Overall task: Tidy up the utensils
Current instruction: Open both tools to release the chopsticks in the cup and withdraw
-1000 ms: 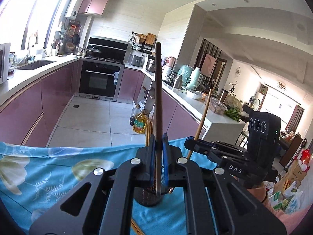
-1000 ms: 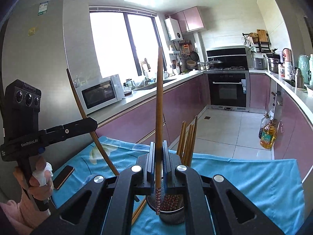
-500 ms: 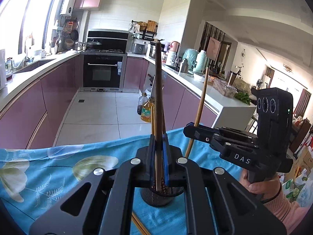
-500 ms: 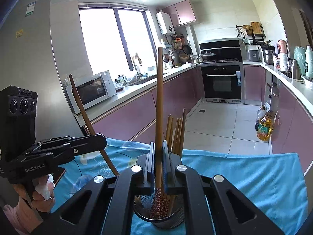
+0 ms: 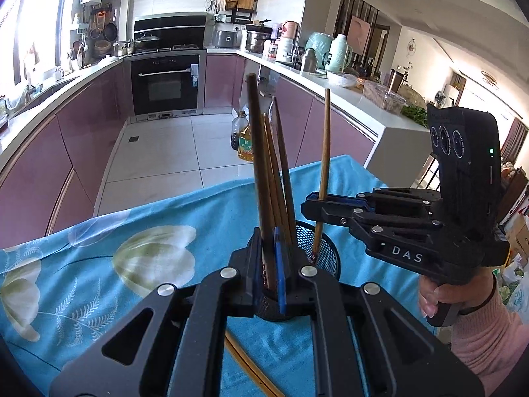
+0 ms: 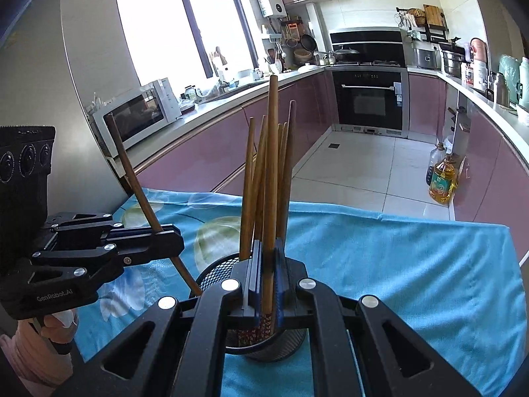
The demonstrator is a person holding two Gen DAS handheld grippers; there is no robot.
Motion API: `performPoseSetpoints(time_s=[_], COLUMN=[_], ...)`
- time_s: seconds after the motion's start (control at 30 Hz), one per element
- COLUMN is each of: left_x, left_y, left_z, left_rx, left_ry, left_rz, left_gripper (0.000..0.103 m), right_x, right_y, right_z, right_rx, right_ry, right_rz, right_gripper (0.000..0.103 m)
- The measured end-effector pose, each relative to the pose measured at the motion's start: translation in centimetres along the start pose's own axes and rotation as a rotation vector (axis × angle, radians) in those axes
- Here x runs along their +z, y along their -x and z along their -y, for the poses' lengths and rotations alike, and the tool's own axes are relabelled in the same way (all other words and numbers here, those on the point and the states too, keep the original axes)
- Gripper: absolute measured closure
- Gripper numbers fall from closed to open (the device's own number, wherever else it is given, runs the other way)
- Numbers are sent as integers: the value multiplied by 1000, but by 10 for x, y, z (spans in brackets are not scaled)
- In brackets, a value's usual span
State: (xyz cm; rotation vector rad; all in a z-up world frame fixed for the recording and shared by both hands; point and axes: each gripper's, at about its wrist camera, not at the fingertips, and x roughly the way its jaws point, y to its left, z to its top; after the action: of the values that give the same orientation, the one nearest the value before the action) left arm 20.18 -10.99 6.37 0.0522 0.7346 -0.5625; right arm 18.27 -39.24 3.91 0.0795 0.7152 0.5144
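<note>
A black mesh cup (image 5: 325, 248) stands on the blue floral cloth with several wooden chopsticks (image 5: 281, 165) upright in it. My left gripper (image 5: 269, 258) is shut on a dark brown chopstick (image 5: 256, 165), just above the cup's near rim. In the right wrist view the left gripper (image 6: 172, 241) holds that dark chopstick (image 6: 132, 178) slanted, its tip at the rim of the cup (image 6: 211, 271). My right gripper (image 6: 267, 264) is shut on a lighter chopstick (image 6: 271, 149) whose patterned end is inside the cup. From the left, the right gripper (image 5: 314, 203) hangs over the cup's far side.
One more chopstick (image 5: 244, 360) lies on the cloth (image 5: 99, 248) under my left gripper. The table's far edge drops to a tiled kitchen floor with oil bottles (image 6: 441, 178). A hand and pink sleeve (image 5: 479, 317) hold the right gripper.
Both grippers have sunk toward the mesh cup with their chopsticks. The right chopstick's end has gone down into the cup; the left one's tip has reached the rim.
</note>
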Motion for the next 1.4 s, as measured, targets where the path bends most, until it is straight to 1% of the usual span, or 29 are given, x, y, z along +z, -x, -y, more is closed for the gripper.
performPoseSetpoints(time_s=[0.1, 0.27, 0.63, 0.7, 0.77, 0.87, 0.9, 0.97, 1.03, 1.07, 1.1, 1.17, 1.23, 1.4], left_x=[1, 1, -7, -11, -16, -27, -32, -42, -52, -59, -65, -78, -94, -128], left_y=[-14, -26, -36, -34, -29, -14, -7, 6, 18, 24, 29, 35, 37, 39], left_z=[-4, -7, -7, -9, -11, -13, -13, -15, -17, -18, -20, -22, -25, -33], left_rx=[12, 18, 18, 25, 34, 68, 78, 103, 132, 158, 169, 186, 216, 263], left_ry=[4, 14, 41, 55, 71, 74, 74, 76, 77, 81, 83, 91, 101, 129], left_rz=[-15, -24, -32, -23, -7, 36, 56, 89, 115, 130, 138, 130, 115, 72], left_gripper=[94, 94, 94, 94, 89, 80, 74, 68, 51, 47, 43, 41, 32, 28], right_x=[0, 0, -6, -7, -9, -12, -14, -19, -26, -30, -34, -44, -58, -88], right_y=[-3, -6, 1, 4, 9, 22, 27, 37, 46, 48, 49, 46, 37, 3], right_z=[4, 8, 6, 7, 4, -1, -4, -12, -25, -30, -36, -47, -57, -71], right_rx=[-5, -10, 7, 14, 21, 43, 55, 79, 108, 121, 136, 157, 173, 167], right_ry=[-16, -33, -39, -40, -37, -25, -19, 6, 42, 54, 67, 86, 104, 103], right_rz=[-5, -9, 7, 15, 28, 55, 66, 82, 94, 94, 88, 64, 17, -115], right_gripper=[96, 95, 94, 91, 84, 83, 82, 79, 74, 70, 69, 66, 66, 65])
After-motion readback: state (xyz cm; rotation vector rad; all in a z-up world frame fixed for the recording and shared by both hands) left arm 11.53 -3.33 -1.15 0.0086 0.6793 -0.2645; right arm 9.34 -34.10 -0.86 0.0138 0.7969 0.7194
